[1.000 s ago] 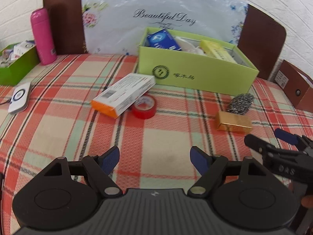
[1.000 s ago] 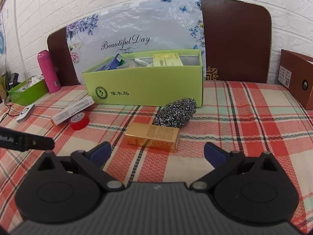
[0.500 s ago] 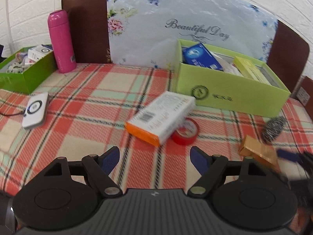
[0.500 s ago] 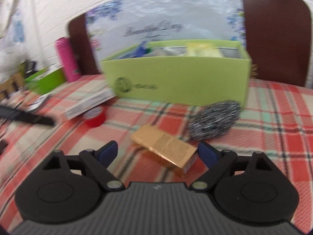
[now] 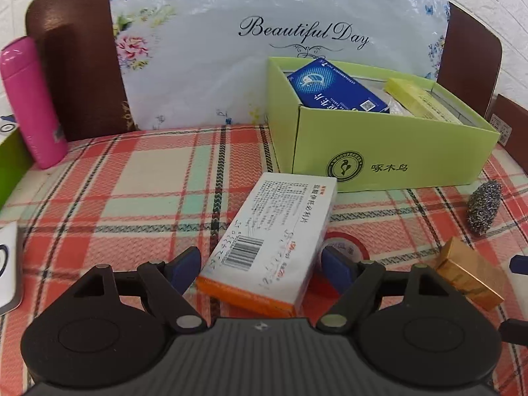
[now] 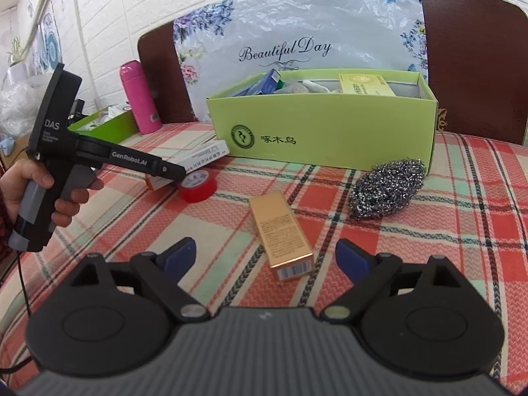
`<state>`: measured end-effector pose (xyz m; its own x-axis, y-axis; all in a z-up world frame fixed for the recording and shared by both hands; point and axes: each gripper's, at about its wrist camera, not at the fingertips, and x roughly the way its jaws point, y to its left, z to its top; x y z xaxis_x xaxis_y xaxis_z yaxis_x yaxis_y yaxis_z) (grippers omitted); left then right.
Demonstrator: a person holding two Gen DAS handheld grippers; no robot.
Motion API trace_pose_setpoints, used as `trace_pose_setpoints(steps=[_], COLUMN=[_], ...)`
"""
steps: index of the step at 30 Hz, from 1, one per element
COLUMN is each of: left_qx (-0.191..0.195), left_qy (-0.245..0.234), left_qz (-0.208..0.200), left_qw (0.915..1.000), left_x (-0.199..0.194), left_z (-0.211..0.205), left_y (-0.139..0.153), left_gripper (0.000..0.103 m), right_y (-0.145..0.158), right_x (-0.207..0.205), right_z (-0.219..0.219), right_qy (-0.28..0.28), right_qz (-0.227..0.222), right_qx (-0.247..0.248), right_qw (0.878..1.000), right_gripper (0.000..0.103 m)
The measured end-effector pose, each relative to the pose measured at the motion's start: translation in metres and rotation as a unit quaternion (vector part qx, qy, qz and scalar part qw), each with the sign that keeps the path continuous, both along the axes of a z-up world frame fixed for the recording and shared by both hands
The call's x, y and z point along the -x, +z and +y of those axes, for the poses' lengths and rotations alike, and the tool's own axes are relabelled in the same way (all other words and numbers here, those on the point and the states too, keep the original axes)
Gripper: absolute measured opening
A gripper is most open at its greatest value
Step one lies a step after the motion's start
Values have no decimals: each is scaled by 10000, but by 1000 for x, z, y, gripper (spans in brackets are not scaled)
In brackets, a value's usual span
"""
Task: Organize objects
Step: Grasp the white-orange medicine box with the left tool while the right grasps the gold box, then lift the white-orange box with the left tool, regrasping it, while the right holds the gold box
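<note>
cloth (image 5: 158, 198): red, cream and mint plaid, dark lines
open box (image 5: 396, 155): lime green, dark green round logo
carton (image 5: 274, 231): white, orange end, black barcode
tape roll (image 6: 198, 186): red
small box (image 6: 283, 231): gold
scourer (image 6: 387, 188): silver
flask (image 5: 29, 102): pink
fingers (image 6: 351, 259): blue pads
backboard (image 5: 231, 49): pale, blue and pink flowers

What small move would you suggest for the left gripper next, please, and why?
Probably close the left gripper on the white box with the orange end. That box already lies between its open blue fingers, partly on the red tape roll, and the green box just behind seems its likely destination.
</note>
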<state>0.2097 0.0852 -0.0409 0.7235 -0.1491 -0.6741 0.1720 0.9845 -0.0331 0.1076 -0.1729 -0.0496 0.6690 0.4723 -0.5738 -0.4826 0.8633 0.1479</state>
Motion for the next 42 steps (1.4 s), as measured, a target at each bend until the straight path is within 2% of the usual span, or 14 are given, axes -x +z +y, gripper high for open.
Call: trace_pose_setpoints(steps=[3,5,6,7,8,9,14,19,21,23,25,32,40,42], left_qx=[288,430,373,315,261,228,63,16,-224,-623,-842,-813,-730,-613], left_qy=[92,184,230,284,358,400,300,37,-106,-83,-39,-222,-154,-146], left_qz=[105,79,49,31,29,19,7,128,208,197,187,291,296,330], left_qw=[9995,9989,9990,9991,9990,9989,9995,9999,9995,9978,9963,9960,9968,9975], left_x=[-9,-3,2,8,15,24,82,129,141,141,136,118,115,114], left_z=[7,10,9,8,7,6,-1,-8,-15,-22,-26,-36,-37,-34], left_y=[-8,-7,-6,-4,-1,1,11,9,3,-2,-4,-9,-11,-10], left_gripper=[88,80,78,74,74,74,73,73,74,79,80,80,80,74], right_y=[-3,-7,-9,-12,-13,-14,-8,-4,-4,-3,-2,-1,-7,-8], right_x=[-4,-8,-9,-11,-11,-9,13,52,65,71,69,64,61,61], right_z=[8,13,16,18,19,18,8,-4,-10,-13,-13,-8,-2,-1], right_qy=[18,2,-10,-42,-104,-143,-234,-148,-41,-28,-79,-87,-98,-96], right_qz=[-45,-24,7,74,139,191,333,626,712,683,658,585,590,589], right_qx=[130,253,321,403,468,444,338,503,412,373,372,363,384,391], right_qw=[9999,9997,9995,9992,9988,9987,9986,9967,9966,9970,9971,9976,9975,9975], right_gripper=[92,88,75,48,36,31,31,31,31,33,37,39,39,39])
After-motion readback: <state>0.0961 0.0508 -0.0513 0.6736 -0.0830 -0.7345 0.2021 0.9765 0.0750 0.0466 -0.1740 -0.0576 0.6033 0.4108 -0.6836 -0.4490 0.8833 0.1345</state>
